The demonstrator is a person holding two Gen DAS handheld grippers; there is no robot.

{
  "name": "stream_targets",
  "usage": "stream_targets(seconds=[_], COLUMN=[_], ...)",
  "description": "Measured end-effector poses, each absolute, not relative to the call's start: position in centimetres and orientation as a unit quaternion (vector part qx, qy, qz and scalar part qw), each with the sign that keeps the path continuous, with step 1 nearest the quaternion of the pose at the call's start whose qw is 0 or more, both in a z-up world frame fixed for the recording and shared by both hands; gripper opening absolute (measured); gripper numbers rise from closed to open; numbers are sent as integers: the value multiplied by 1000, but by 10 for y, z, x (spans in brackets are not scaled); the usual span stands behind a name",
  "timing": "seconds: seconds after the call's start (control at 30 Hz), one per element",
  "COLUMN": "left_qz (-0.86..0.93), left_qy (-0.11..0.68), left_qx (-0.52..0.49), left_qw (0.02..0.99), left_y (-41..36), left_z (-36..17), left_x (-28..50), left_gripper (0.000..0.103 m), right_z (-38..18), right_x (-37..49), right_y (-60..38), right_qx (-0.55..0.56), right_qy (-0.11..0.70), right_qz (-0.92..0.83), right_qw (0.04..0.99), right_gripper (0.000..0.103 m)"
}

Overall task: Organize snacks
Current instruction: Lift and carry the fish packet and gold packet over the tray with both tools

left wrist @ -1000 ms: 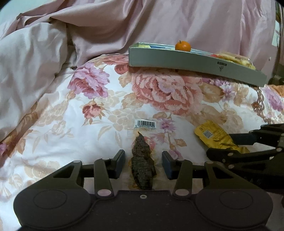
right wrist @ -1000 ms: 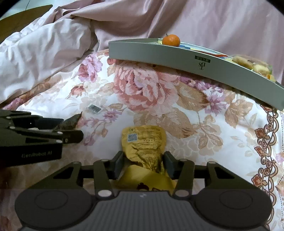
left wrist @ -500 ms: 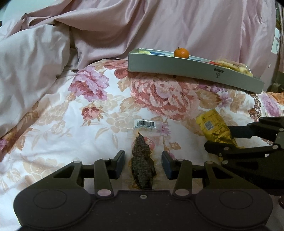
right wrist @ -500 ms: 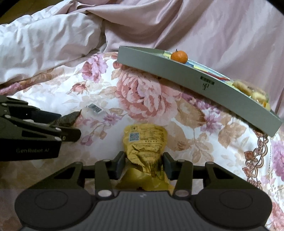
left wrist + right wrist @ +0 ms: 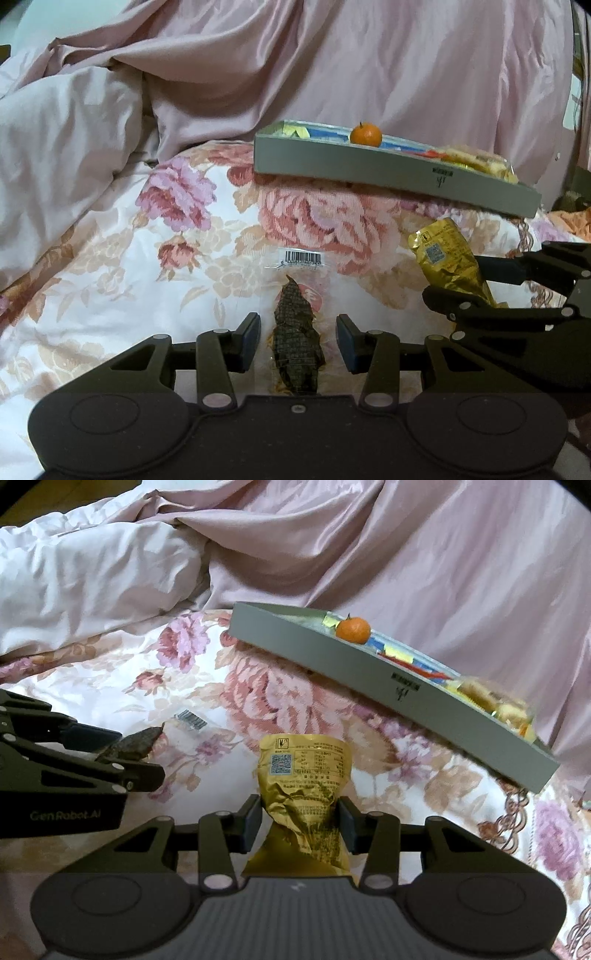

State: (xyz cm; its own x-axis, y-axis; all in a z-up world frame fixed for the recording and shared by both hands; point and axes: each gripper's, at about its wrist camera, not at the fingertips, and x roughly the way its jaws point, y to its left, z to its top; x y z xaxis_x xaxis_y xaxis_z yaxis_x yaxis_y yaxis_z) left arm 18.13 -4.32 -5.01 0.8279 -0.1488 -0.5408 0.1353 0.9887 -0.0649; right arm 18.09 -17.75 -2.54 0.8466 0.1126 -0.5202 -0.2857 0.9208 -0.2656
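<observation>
A clear packet with a dark snack (image 5: pixel 295 343) and a barcode label (image 5: pixel 303 258) sits between the pads of my left gripper (image 5: pixel 297 338), which is shut on it just above the floral bedspread. My right gripper (image 5: pixel 300 816) is shut on a crumpled gold snack packet (image 5: pixel 303 768), pinched at its middle. Each gripper shows in the other's view: the right gripper (image 5: pixel 452 280) with the gold packet (image 5: pixel 443 254), the left gripper (image 5: pixel 136 755) at the left edge. Behind lies a grey tray (image 5: pixel 369 166) holding a small orange (image 5: pixel 365 134), coloured wrappers and a biscuit pack (image 5: pixel 476 160).
The floral bedspread (image 5: pixel 303 701) covers the ground between the grippers and the grey tray (image 5: pixel 332 653). A rumpled pink duvet (image 5: pixel 74 147) rises at the left and along the back. The tray's right end (image 5: pixel 543 771) reaches toward the bedspread's lace border.
The right gripper has rolled, so the tray now slants in its view, and the gold packet is pinched narrower. The left gripper has tipped up slightly with the dark snack still in it.
</observation>
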Motion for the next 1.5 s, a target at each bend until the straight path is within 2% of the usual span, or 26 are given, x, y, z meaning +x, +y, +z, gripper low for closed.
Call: stream_targets(seconds=[0.27,0.87,1.1,1.5], left_qz=[-69,-71,-74,-66], left_qy=[261,196,177,174], left_qx=[-13,6,-2,-20], left_qw=[963,978,981,982], left_y=[-57,-110,-133,-152], left_z=[-29,58,73,76], left_x=[178,210,244,310], left_gripper=[46,46,47,47], right_z=[-13,49,62,52], right_x=[173,167,181,242], right_y=[-183,-244,-265,-301], right_qx=[-173,-87,-68,-14], right_qy=[220,129,100,85], right_qz=[91,45,32,34], right_qw=[956,987,992,996], right_gripper=[48,48,48,49])
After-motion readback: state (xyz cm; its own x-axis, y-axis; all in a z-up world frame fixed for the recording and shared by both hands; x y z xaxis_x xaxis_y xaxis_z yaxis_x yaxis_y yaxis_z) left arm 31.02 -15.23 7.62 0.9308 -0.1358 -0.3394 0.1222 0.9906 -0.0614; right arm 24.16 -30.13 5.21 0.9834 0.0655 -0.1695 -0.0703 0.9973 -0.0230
